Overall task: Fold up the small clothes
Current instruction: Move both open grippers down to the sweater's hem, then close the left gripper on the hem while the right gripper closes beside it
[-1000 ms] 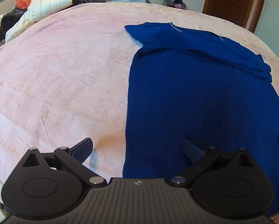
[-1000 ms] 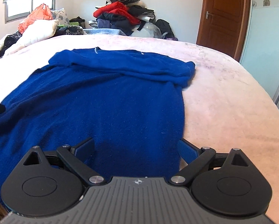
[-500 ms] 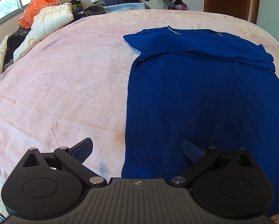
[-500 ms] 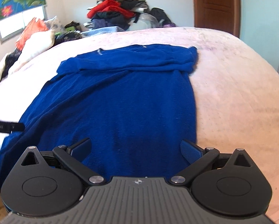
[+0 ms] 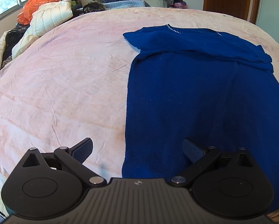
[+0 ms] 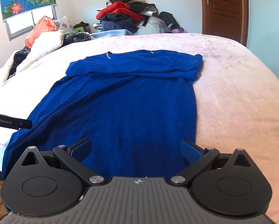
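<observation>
Both tongs have pulled back and risen, left tongs (image 5: 137, 150) and right tongs (image 6: 135, 148) spread wide, gripping nothing, above the blue sweater (image 6: 124, 100) lying flat on the bed (image 5: 64, 85).

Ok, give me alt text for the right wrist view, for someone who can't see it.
A dark blue knit sweater lies flat on a pale pink bedspread, its sleeves folded across the chest. The open right gripper hovers above its near hem, holding nothing.

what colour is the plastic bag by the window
Orange. The plastic bag shows best in the left wrist view, sitting beside the cream quilted jacket.
</observation>
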Motion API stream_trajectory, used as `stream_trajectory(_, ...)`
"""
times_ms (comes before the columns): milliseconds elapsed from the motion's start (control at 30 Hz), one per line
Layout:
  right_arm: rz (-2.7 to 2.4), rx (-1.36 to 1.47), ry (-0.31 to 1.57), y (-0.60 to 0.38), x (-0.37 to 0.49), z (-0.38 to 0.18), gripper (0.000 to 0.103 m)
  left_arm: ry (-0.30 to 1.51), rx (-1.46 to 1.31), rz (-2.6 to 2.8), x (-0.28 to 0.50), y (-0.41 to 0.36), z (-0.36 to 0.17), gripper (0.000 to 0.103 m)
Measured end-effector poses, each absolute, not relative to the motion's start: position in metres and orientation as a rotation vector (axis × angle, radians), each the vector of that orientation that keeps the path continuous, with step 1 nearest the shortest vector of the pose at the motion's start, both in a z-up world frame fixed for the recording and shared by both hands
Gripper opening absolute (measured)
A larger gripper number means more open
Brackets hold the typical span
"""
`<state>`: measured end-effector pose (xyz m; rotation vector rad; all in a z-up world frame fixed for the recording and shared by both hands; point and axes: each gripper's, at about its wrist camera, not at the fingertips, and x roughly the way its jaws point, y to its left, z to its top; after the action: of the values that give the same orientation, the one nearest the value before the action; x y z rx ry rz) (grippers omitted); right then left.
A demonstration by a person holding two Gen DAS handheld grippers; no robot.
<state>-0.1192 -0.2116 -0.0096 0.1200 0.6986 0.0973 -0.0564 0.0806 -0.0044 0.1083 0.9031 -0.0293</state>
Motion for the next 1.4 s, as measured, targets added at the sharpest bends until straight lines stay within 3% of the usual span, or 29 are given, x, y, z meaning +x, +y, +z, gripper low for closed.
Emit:
stream_trajectory(367,0.187,0.194,0.717,-0.25,-0.141,-0.011,0.101,0.931,0.041,-0.188,-0.074,0.124,0.002,0.103)
stream_trajectory(600,0.212,0.293,0.807,-0.279,-0.155,-0.014,0.089,1.049,-0.146,-0.316,-0.078,0.161,-0.01,0.102)
stream_trajectory(767,0.199,0.333,0.87,-0.292,-0.166,-0.022,0.079,1.08,-0.195,-0.422,-0.087,0.157,-0.017,0.102)
stream_trajectory(1267,0.455,0.451,0.895,-0.27,-0.164,-0.034,0.075,1.094,-0.254,-0.539,-0.094,0.14,-0.02,0.102)
stream_trajectory(1333,0.476,0.432,0.892,-0.259,-0.16,-0.033,0.074,1.092,-0.243,-0.559,-0.095,0.135,-0.02,0.096)
stream_trajectory(1367,0.487,0.418,0.891,-0.254,-0.158,-0.032,0.074,1.086,-0.226,-0.559,-0.095,0.131,-0.019,0.088)
stream_trajectory(1400,0.495,0.407,0.891,-0.249,-0.154,-0.031,0.072,1.083,-0.208,-0.561,-0.095,0.128,-0.018,0.074)
